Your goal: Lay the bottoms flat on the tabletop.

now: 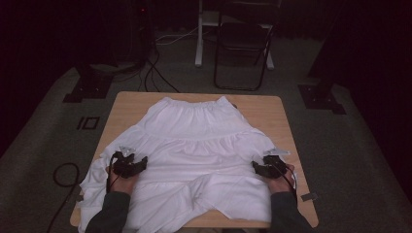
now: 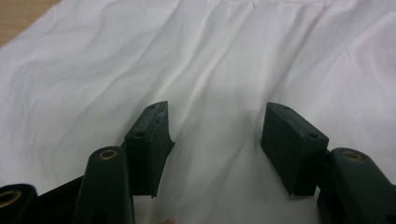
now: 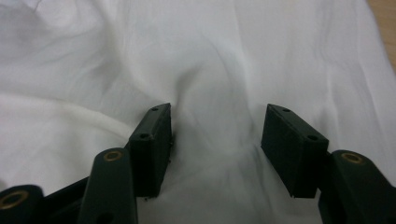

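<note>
Now both the left gripper (image 1: pixel 130 164) and right gripper (image 1: pixel 268 166) hover with jaws wide, white skirt (image 1: pixel 194 145) spread beneath and between them on the table (image 1: pixel 286 126); closing shallow could likely pinch only one layer.

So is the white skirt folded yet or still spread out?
Mostly spread: the white skirt lies flat across the table, waistband at the far edge; only its near hem is bunched and turned over.
</note>
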Tool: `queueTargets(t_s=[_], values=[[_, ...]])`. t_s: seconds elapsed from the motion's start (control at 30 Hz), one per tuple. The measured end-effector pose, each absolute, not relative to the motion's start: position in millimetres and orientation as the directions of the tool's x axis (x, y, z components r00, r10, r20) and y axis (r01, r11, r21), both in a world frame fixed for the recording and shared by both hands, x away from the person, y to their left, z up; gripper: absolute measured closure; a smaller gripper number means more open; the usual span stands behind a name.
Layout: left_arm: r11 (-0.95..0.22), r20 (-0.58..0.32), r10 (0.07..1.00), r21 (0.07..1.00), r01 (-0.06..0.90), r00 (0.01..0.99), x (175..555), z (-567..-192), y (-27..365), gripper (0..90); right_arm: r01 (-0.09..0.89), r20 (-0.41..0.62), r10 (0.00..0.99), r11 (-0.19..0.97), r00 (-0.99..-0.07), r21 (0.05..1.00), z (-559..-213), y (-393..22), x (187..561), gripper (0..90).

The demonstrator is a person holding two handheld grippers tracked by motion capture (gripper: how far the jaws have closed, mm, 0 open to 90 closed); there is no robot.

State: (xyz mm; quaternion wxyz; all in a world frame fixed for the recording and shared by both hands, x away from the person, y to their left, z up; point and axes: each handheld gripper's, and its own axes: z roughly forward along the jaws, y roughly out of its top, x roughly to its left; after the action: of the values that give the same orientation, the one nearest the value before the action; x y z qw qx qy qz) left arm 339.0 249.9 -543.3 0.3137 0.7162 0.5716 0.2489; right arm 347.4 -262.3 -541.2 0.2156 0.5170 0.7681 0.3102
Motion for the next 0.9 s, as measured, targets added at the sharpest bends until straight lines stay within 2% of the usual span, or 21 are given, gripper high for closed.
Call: queueTargets(t_s=[0.2,0.47,0.5,0.67,0.83,0.9], values=[[-0.18,0.013,0.968,0.732,0.657,0.25,312.5,-543.8,246.8,42.2,0.656,-0.012,0.927,0.274,-0.374,0.703,-541.6,-277.2,317.6,47.7],[-0.204,0.01,0.958,0.726,0.657,0.287,278.8,-543.4,235.7,42.2,0.678,-0.009,0.931,0.272,-0.364,0.682,-539.4,-293.1,278.1,47.7],[-0.22,0.012,0.954,0.711,0.668,0.301,269.8,-541.6,232.6,42.3,0.689,-0.011,0.935,0.269,-0.355,0.673,-538.5,-296.8,264.0,47.7],[-0.233,0.011,0.95,0.688,0.687,0.311,252.8,-538.8,228.1,42.2,0.707,-0.011,0.939,0.265,-0.342,0.656,-536.8,-303.4,238.1,47.7],[-0.245,0.017,0.948,0.679,0.692,0.319,249.6,-536.2,225.7,43.9,0.741,0.001,0.939,0.27,-0.343,0.615,-530.8,-305.1,229.1,45.5],[-0.252,0.038,0.947,0.702,0.666,0.319,254.3,-532.8,224.7,44.0,0.72,0.008,0.936,0.265,-0.352,0.642,-526.0,-302.3,232.6,42.8]])
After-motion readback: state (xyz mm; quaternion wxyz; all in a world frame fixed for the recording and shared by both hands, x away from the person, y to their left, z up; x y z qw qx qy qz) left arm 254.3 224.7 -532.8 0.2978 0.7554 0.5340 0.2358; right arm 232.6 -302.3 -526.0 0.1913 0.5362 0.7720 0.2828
